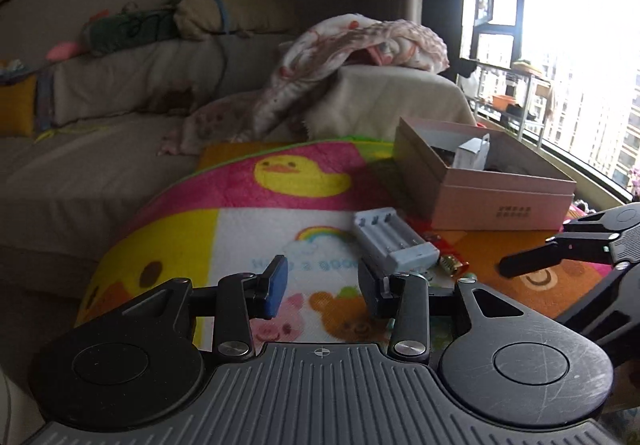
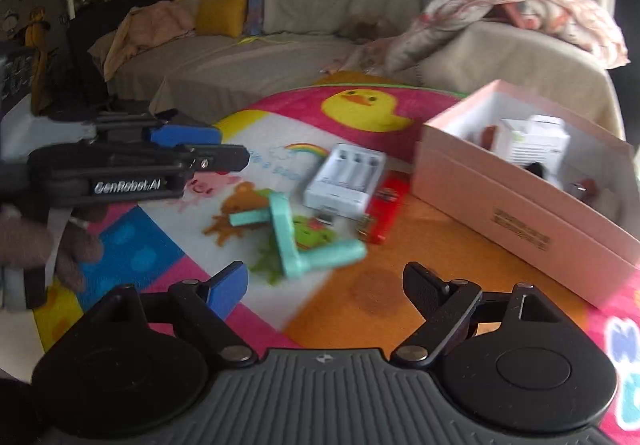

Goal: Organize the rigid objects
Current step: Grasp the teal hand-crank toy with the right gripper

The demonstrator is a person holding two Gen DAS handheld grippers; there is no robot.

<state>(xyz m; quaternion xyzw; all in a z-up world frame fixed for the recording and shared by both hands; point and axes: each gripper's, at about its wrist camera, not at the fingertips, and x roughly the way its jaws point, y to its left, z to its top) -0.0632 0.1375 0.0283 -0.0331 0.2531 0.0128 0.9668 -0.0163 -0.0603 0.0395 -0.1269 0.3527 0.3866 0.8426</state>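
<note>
A white battery charger [image 1: 390,241] [image 2: 346,181] lies on the cartoon play mat [image 1: 240,229] [image 2: 360,309]. Beside it are a red lighter [image 2: 384,209] and a small brass piece [image 1: 452,265]. A teal crank-shaped piece [image 2: 288,237] lies blurred just ahead of my right gripper [image 2: 326,285] [image 1: 532,261], which is open wide with nothing between its fingers. My left gripper [image 1: 324,285] [image 2: 216,149] is open and holds nothing; it hovers just short of the charger. An open pink box [image 1: 480,181] [image 2: 520,205] at the right holds a white adapter [image 2: 536,141] and other small items.
A grey sofa [image 1: 120,93] [image 2: 280,45] with cushions and a flowered blanket [image 1: 352,45] runs behind the mat. A gloved hand [image 2: 60,245] holds the left gripper's handle. A bright window [image 1: 580,65] is at the far right.
</note>
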